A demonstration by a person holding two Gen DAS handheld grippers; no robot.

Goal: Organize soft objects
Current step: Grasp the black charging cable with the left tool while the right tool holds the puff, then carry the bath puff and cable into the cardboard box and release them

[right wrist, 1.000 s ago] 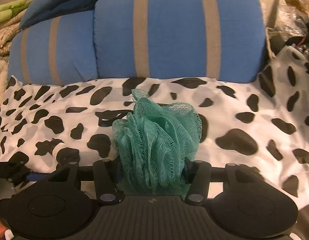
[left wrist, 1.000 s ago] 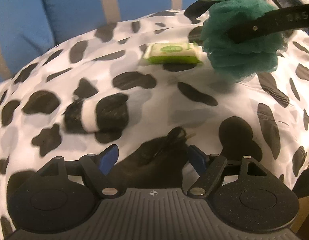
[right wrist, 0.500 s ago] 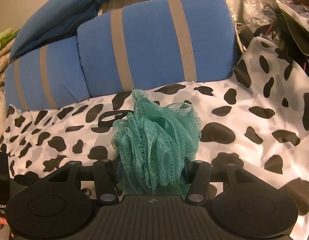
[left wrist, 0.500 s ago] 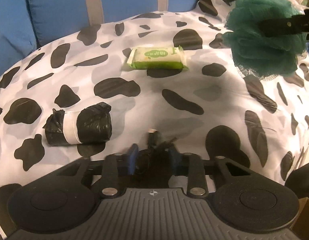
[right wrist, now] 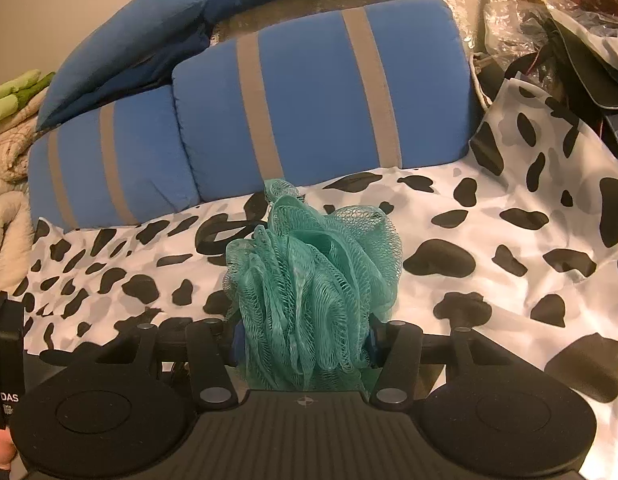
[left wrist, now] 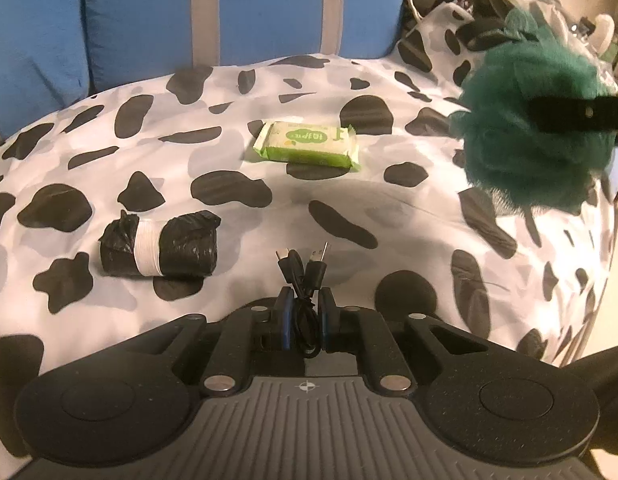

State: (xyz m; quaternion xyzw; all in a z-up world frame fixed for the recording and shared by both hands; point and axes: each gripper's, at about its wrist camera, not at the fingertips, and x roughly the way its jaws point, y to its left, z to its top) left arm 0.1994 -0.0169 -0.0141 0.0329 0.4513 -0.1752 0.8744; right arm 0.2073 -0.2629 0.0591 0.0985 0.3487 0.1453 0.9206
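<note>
My left gripper (left wrist: 303, 308) is shut on a coiled black USB cable (left wrist: 305, 276) and holds it above the cow-print sheet (left wrist: 349, 208). A roll of black bags (left wrist: 161, 245) with a white band lies to its left. A green wipes pack (left wrist: 307, 145) lies further back at the centre. My right gripper (right wrist: 303, 340) is shut on a teal mesh bath pouf (right wrist: 313, 280), held in the air. The pouf also shows in the left wrist view (left wrist: 533, 136) at the right, with a finger (left wrist: 573, 114) of the right gripper across it.
Blue cushions with grey stripes (right wrist: 309, 96) stand along the back of the sheet. Dark bags and clutter (right wrist: 569, 32) pile up at the back right. Folded beige and green blankets (right wrist: 9, 120) sit at the far left. The sheet's edge drops off at the right (left wrist: 605, 260).
My left gripper has shut on the black cable and lifted it off the sheet. My right gripper has carried the pouf to the right and turned toward the back right.
</note>
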